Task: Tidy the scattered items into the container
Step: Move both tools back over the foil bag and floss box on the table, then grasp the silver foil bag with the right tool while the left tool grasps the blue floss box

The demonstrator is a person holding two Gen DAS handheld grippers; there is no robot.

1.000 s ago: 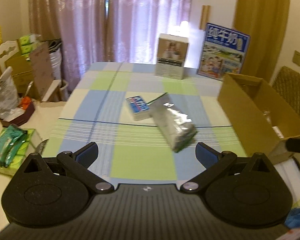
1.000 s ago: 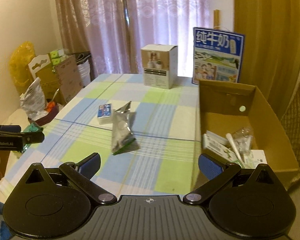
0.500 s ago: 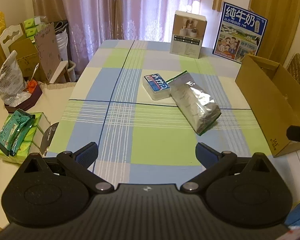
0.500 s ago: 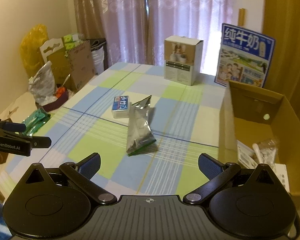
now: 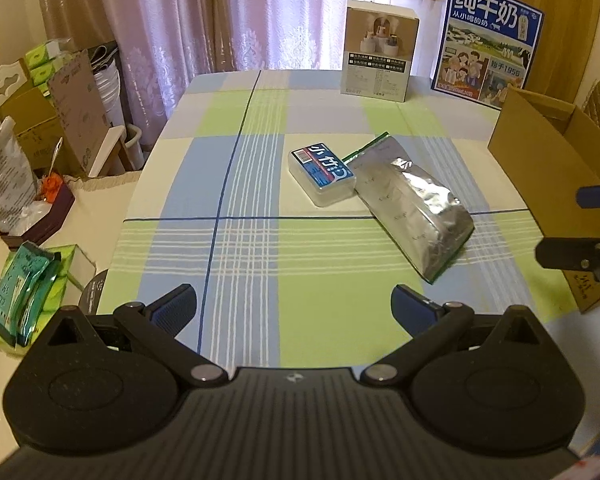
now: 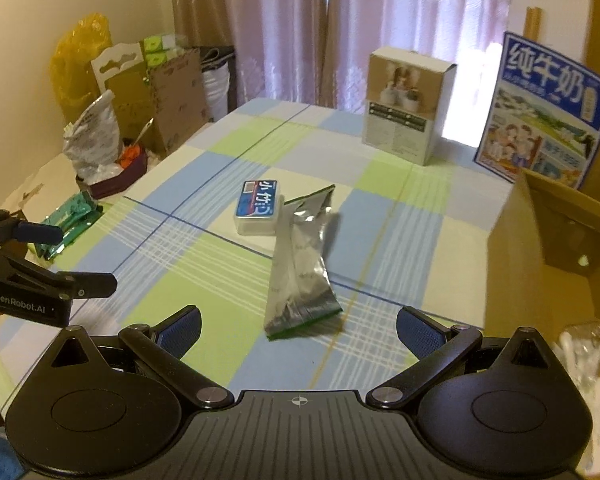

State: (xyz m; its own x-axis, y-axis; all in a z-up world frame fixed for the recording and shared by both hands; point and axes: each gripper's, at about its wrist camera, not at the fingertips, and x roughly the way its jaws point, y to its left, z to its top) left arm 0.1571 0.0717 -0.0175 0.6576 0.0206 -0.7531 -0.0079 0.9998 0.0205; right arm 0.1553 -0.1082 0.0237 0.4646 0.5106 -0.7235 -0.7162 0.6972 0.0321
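A silver foil pouch (image 5: 412, 210) (image 6: 300, 264) lies on the checked tablecloth beside a small white box with a blue label (image 5: 322, 174) (image 6: 258, 208). The open cardboard box (image 5: 552, 160) (image 6: 548, 240) stands at the table's right side, with some packets in it at the lower right of the right wrist view. My left gripper (image 5: 294, 306) is open and empty, above the near table edge, short of both items. My right gripper (image 6: 298, 326) is open and empty, close to the pouch's near end. Each gripper shows at the edge of the other's view.
A beige product box (image 5: 380, 60) and a blue milk carton (image 5: 486, 40) stand at the table's far end. Left of the table are green packets (image 5: 24, 288), a plastic bag (image 5: 4, 184) and cardboard boxes (image 5: 76, 108). Curtains hang behind.
Both grippers have risen and moved in over the table toward the pouch and the small box; both items now look nearer. Both grippers stay open.
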